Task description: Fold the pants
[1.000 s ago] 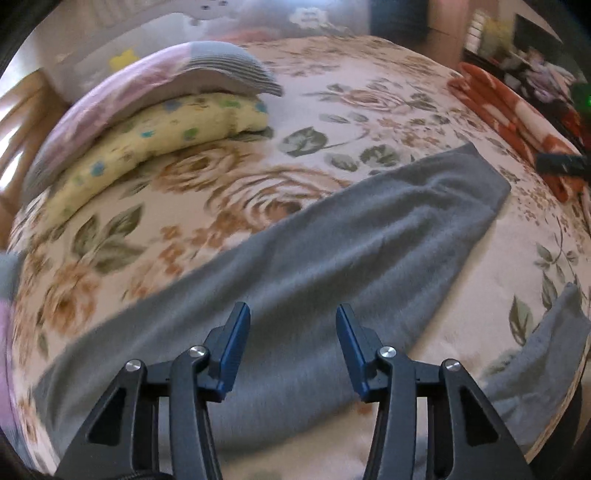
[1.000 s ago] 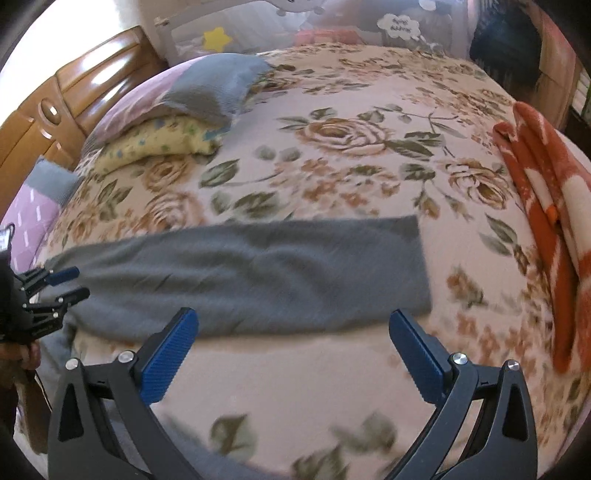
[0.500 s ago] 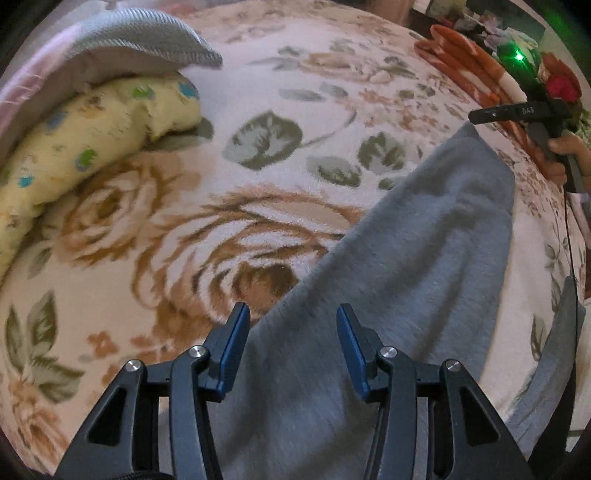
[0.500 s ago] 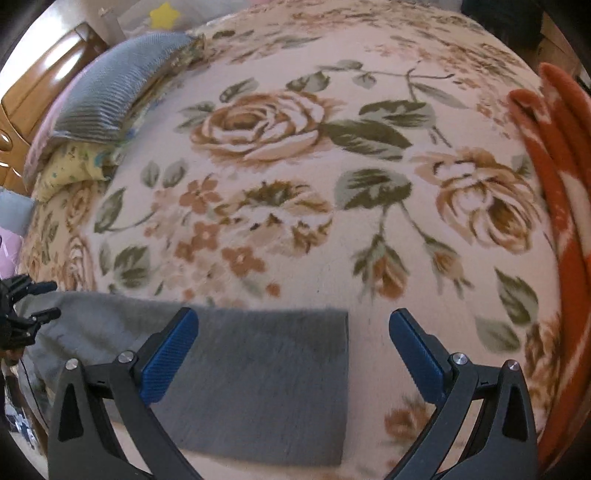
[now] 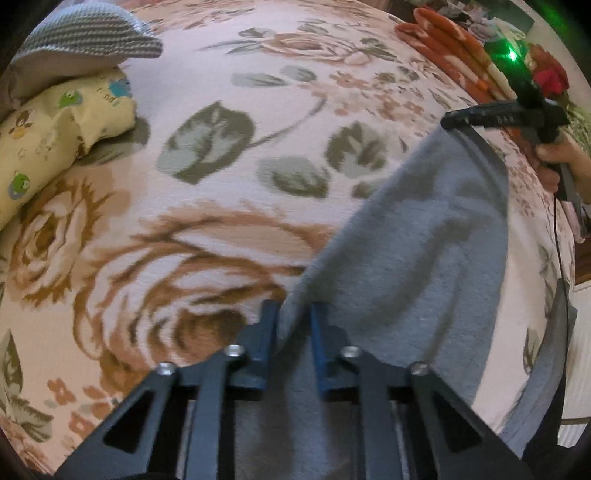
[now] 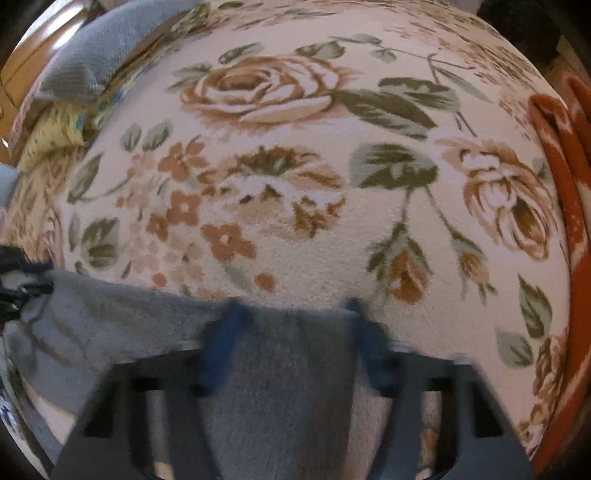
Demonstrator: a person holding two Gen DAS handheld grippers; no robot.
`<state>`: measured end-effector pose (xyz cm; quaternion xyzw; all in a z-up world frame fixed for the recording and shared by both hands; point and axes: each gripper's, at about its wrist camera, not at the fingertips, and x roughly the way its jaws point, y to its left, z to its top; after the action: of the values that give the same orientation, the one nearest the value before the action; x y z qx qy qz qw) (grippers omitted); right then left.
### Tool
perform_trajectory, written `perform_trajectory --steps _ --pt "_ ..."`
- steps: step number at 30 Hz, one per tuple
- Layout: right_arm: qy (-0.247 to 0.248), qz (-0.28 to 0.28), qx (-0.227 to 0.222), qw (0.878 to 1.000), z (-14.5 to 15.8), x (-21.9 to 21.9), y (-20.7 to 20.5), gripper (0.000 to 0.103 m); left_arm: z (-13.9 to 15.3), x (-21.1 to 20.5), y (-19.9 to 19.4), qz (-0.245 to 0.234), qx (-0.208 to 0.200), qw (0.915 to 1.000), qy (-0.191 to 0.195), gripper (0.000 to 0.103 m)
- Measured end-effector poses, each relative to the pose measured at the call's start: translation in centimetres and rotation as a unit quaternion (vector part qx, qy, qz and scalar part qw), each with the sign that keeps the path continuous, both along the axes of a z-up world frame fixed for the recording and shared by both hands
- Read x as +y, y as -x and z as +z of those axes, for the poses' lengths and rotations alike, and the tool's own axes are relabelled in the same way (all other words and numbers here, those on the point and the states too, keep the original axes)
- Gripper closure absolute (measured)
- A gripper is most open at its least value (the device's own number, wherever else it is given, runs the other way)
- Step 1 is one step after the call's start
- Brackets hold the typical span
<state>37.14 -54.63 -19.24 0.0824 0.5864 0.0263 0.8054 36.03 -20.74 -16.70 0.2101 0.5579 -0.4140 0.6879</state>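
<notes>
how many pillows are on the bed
2, stacked at the bed's far left corner: a grey knit pillow on top and a yellow cartoon-print pillow beneath it. The stack reaches the frame edge, so more may be hidden.

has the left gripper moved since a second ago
Yes. The left gripper has gone forward and down to the pants edge, nearer the yellow pillow, with its fingers now pinching the fabric.
</notes>
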Motion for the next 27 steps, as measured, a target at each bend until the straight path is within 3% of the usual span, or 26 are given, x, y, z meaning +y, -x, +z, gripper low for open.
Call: perform_trajectory --steps 1,8,14,21,25,27 --pt "-0.017 -0.006 -0.001 1.0 0.3 -0.4 0.2 0.095 0.2 0.2 0.3 0.0 0.004 1.0 0.004 0.097" --pt "-0.065 -0.028 -0.048 0.996 4.3 -2.2 4.8 0.096 4.8 2.2 4.7 -0.006 0.015 0.9984 0.054 0.098" --pt "-0.072 -0.028 -0.065 0.995 6.0 0.0 10.0 0.096 8.5 4.8 9.9 -0.015 0.018 0.9964 0.082 0.098" --pt "-0.082 -0.03 -0.07 0.994 6.4 0.5 18.4 0.096 10.0 5.4 18.4 -0.033 0.037 0.992 0.116 0.1" --pt "-0.08 -0.028 -0.073 0.994 6.6 0.8 23.1 0.096 9.5 5.2 22.7 -0.048 0.037 0.9923 0.108 0.1" --pt "-0.08 -0.027 -0.074 0.994 6.7 1.2 24.9 0.096 8.6 4.9 24.1 -0.049 0.016 0.995 0.086 0.099"
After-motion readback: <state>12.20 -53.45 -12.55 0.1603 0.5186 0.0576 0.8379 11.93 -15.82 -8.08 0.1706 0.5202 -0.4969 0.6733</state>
